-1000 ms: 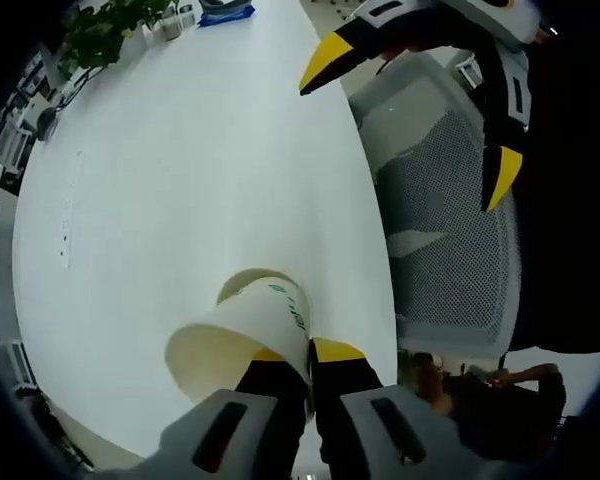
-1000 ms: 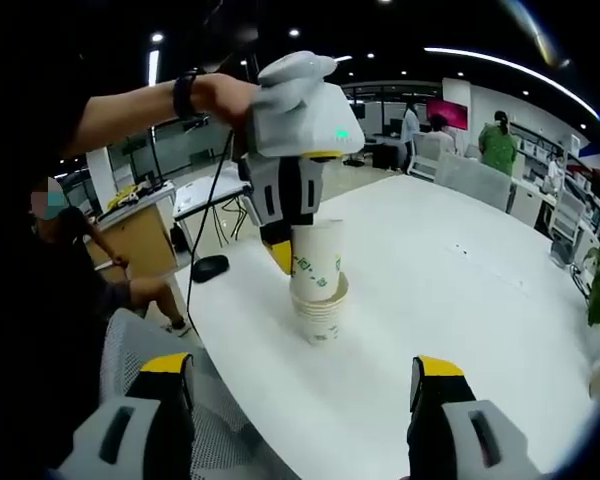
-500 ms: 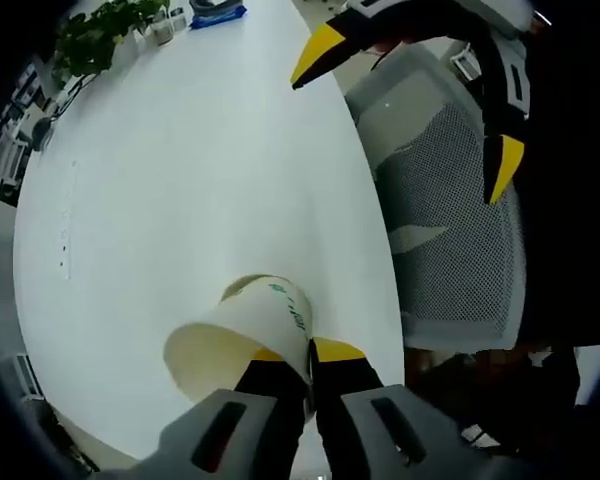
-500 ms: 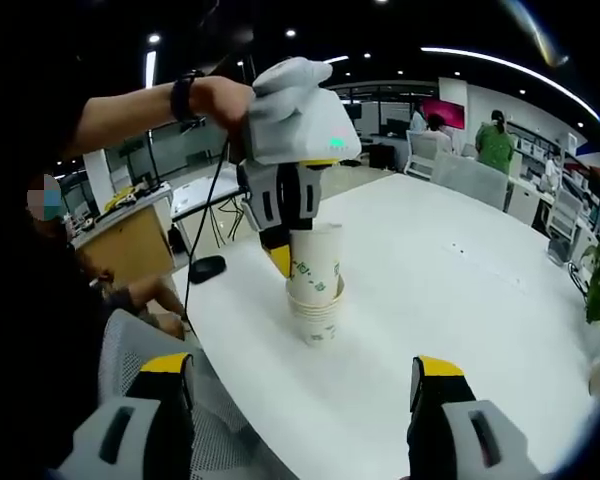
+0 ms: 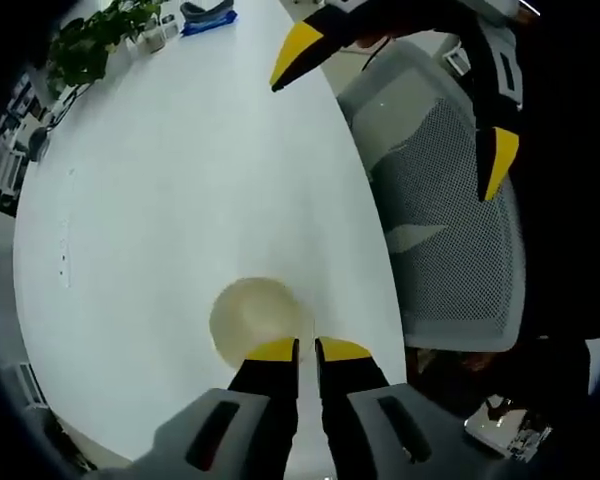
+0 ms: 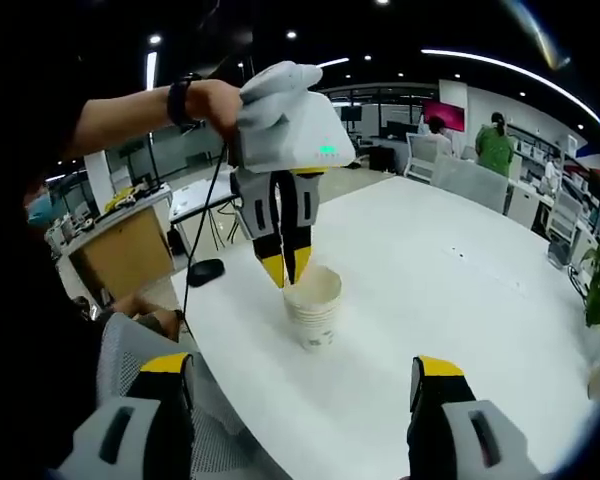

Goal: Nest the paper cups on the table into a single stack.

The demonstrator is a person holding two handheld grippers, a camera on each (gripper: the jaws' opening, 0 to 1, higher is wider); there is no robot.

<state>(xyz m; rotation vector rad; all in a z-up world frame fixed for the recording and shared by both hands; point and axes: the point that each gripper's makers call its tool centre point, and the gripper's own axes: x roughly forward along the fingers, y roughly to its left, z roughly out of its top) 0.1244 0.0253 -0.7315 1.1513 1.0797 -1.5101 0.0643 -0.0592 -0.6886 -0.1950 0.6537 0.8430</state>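
Nesting: the stack of paper cups (image 6: pixel 314 307) stands upright on the white counter (image 6: pixel 460 300), near its edge, every cup in sight seated in one column; the left gripper view looks down into the open top cup (image 5: pixel 255 318).
Step in hand: by the look of it, the letting-go and lift-away after the last cup was seated.
Doing it well: lift the left claw (image 6: pixel 285 268) straight up along the stack's axis so neither yellow tip drags the rim; a sideways pull could tip the light column towards the counter's edge.
Left claw: jaws nearly together with a thin gap and nothing between them, tips poised right at the rim of the top cup; whether they touch it is hard to say.
Left arm: forearm (image 6: pixel 130 115) reaches in from the left of the right gripper view, a watch at the wrist, the hand gripping the white body from above so the claw points down.
Right claw: jaws wide apart and empty (image 6: pixel 304 380), held level and well back from the stack; it hangs over the counter's edge in the left gripper view (image 5: pixel 390 105).
Surroundings: a grey mesh chair (image 5: pixel 450 230) below the counter's edge, a potted plant (image 5: pixel 90 40) at the far end.
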